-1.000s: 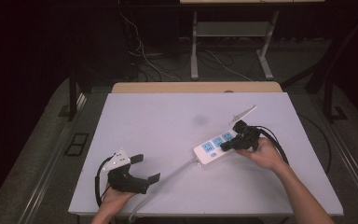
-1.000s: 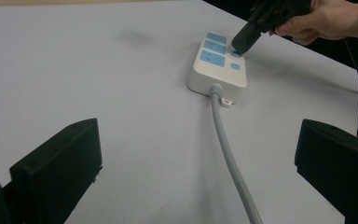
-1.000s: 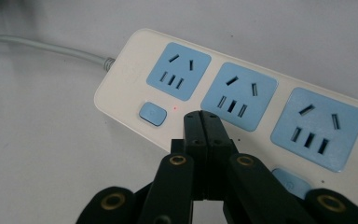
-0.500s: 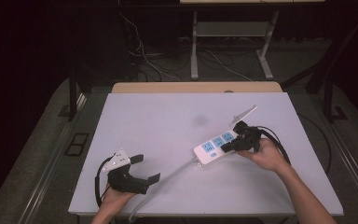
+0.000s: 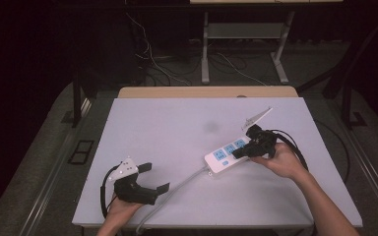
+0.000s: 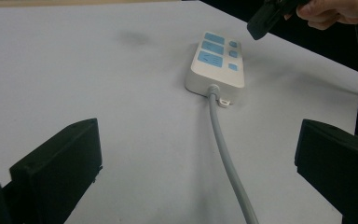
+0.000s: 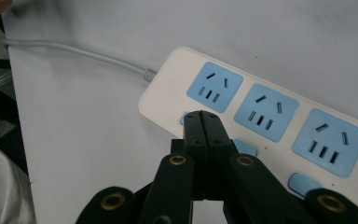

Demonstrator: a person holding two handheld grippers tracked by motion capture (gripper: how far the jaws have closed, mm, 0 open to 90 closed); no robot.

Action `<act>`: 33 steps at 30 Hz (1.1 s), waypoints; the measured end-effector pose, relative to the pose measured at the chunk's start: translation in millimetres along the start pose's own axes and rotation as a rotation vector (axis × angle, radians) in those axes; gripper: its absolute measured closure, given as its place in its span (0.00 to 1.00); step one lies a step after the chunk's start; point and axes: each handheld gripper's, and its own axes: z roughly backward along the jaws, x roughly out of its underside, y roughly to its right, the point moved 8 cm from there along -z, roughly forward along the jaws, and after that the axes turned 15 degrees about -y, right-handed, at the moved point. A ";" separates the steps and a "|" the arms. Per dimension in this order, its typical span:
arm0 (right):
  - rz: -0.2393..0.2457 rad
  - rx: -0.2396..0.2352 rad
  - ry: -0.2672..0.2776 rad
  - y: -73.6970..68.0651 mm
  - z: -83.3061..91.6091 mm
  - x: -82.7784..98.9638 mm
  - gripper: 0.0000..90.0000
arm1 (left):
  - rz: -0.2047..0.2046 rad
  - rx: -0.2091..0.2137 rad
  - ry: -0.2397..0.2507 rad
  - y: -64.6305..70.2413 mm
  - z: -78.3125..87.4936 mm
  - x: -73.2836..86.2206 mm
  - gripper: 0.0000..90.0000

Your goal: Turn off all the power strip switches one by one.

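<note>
– Right gripper (image 7: 202,122)?
– Pressed tight together, nothing between, just over a blue button on the white power strip (image 5: 228,155) lying on the table (image 5: 177,123).
– Left gripper (image 5: 153,178)?
– Wide apart, near the grey cord (image 6: 226,154), well away from strip

Left gripper (image 5: 153,178): held low at the near left in the left hand (image 5: 123,206), jaws spread wide, pointing level to the right. Right gripper (image 5: 237,153): in the right hand (image 5: 280,160), jaws pressed together, nothing between them, forearm entering from the lower right.

table (image 5: 177,132): white top, wooden far edge | floor: loose cables (image 5: 152,69) | metal frame (image 5: 241,34) behind
</note>
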 end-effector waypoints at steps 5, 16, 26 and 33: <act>0.019 0.003 0.000 -5.9 2.4 -4.3 1.00 | -0.003 0.000 0.000 0.3 0.6 0.0 0.00; 0.045 -0.007 -0.020 -15.2 -4.0 -14.6 1.00 | -0.004 0.001 -0.001 0.3 0.5 -0.1 0.00; 0.053 -0.013 -0.032 -15.8 -12.2 -19.4 1.00 | -0.003 0.000 0.000 0.0 0.8 -0.1 0.00; 0.049 -0.014 -0.044 -11.0 -18.4 -20.7 1.00 | -0.002 0.001 -0.001 -0.4 0.7 0.1 0.00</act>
